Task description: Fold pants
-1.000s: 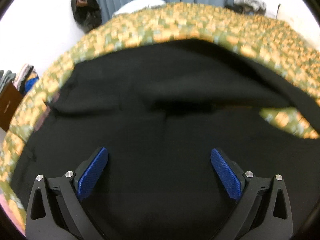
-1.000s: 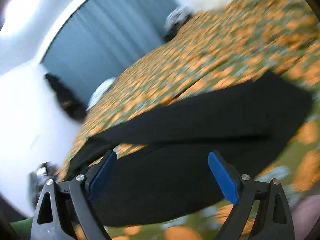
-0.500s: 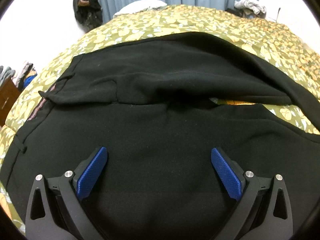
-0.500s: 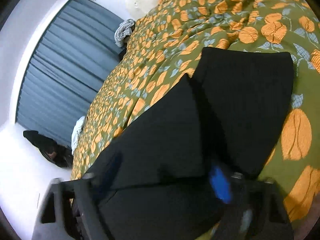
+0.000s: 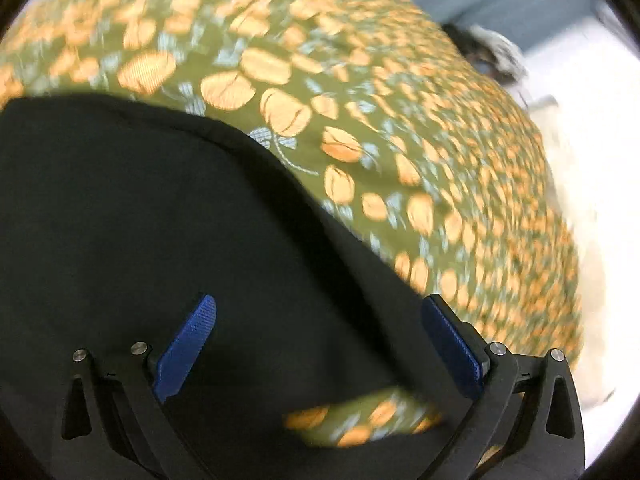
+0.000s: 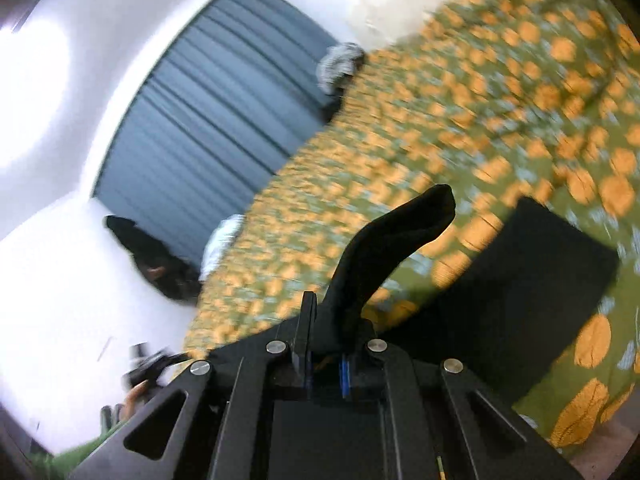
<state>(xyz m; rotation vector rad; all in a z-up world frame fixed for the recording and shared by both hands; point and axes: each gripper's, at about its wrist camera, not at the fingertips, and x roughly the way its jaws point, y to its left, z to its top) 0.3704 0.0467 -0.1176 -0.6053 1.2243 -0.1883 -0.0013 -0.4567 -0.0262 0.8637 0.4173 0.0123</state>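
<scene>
The right gripper (image 6: 326, 360) pinches a raised fold of the pants (image 6: 532, 280) spread on the bed (image 6: 500, 92), probably to fold a leg over, while the left gripper (image 5: 316, 344) hovers, jaws spread

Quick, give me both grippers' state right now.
Left gripper: open, holding nothing, over the black pants.
Right gripper: just closed, pinching a fold of the pants.

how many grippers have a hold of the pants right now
1: the right gripper is shut on a raised fold of the pants. The left gripper hangs open above them.
</scene>
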